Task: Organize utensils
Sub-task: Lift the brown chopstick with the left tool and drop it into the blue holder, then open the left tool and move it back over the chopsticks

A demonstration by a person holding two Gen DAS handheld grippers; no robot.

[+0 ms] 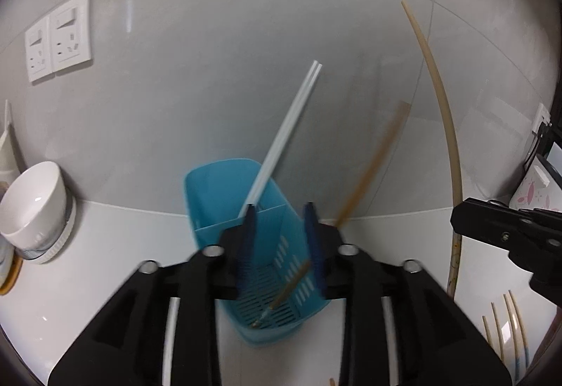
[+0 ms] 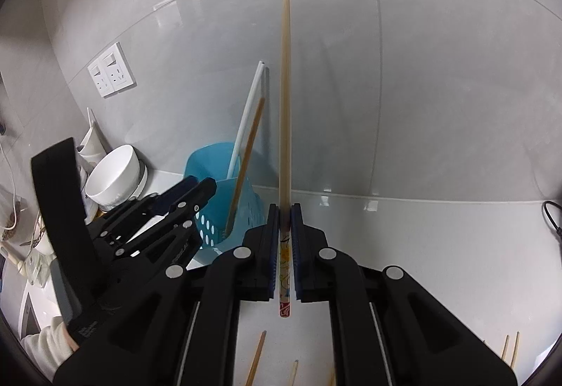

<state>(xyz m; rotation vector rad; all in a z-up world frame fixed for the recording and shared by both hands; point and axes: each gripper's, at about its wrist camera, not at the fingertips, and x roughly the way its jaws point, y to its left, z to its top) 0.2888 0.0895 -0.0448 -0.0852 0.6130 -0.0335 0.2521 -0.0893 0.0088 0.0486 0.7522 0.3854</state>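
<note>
upright, the beige chopstick (image 2: pixel 285 104) is pinched in the right hand-held gripper (image 2: pixel 285 227); left hand-held gripper (image 1: pixel 281 227) spread.

Matte black plastic left gripper (image 1: pixel 280 220) and right gripper (image 2: pixel 285 215), dark blue ribbed pads (image 2: pixel 272 245), round silver screw heads along the arms, broad black strap (image 2: pixel 61 210), pale cream sleeve cuff (image 2: pixel 45 349) at lower left

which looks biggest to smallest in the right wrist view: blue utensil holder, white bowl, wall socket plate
1. blue utensil holder, partly hidden by the left gripper
2. white bowl, close behind
3. wall socket plate, though it is farther away
</note>
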